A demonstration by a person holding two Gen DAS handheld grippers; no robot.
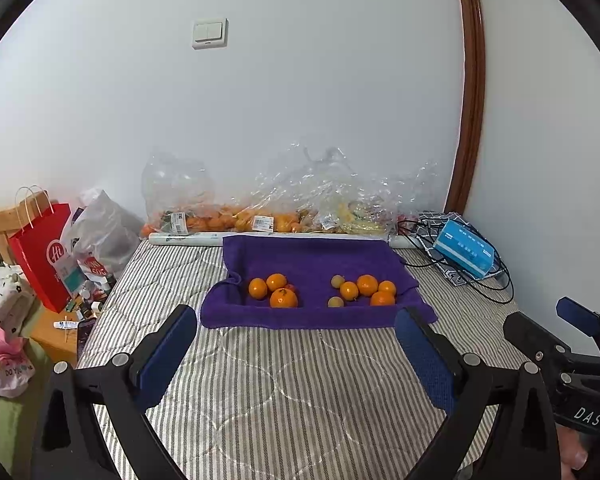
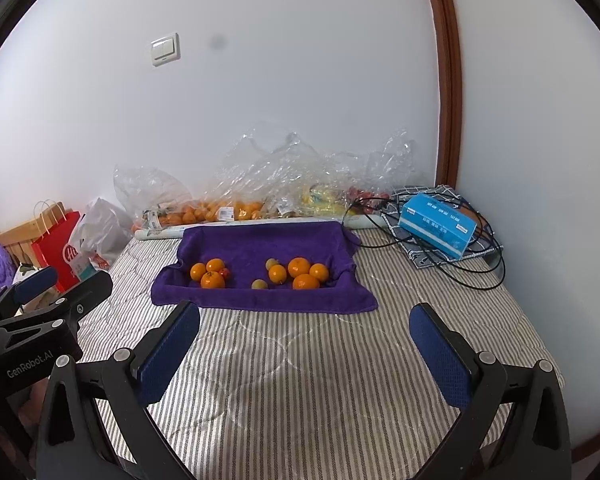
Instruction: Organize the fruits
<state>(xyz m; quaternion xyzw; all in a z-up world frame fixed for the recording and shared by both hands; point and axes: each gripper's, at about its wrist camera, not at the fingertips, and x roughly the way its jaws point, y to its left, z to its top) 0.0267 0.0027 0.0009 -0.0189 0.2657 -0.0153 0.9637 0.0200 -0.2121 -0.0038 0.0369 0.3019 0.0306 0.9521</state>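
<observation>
Home bedroom: striped quilted mattress (image 1: 284, 380), wall light switch (image 1: 209, 33), shopping bags (image 1: 44, 256) w/ clutter beside bed.

Orange fruits (image 1: 283, 298) lie on a purple towel (image 1: 308, 256). The bedcover (image 1: 284, 392) is grey-and-white striped; the box (image 2: 438, 225) is blue.

Oranges (image 2: 299, 267) are grouped on a purple towel (image 2: 260, 246); the right gripper (image 2: 304, 322) is held open above striped bedding (image 2: 300, 380).
</observation>
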